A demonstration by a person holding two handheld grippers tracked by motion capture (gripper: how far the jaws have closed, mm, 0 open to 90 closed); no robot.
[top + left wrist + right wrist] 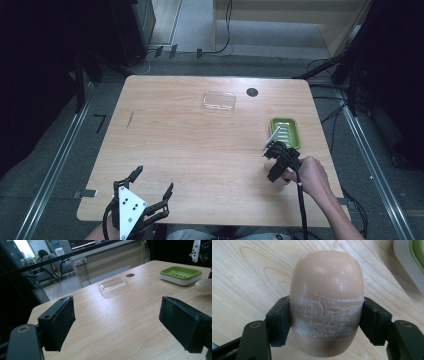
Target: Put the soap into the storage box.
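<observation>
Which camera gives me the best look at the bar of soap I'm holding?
The right gripper view: the soap is close up, clamped between the right gripper's pads, its scuffed surface plain. The left gripper view catches only its rounded end at the right edge, beside the green dish. In the high view the gripper hides it.

Light wooden table [190, 150] bearing clear plastic lid [219, 101], green soap dish [286, 132] lying near right edge.

Evenly lit tabletop, dark room edges, soft focus, mild glare on wood
</observation>
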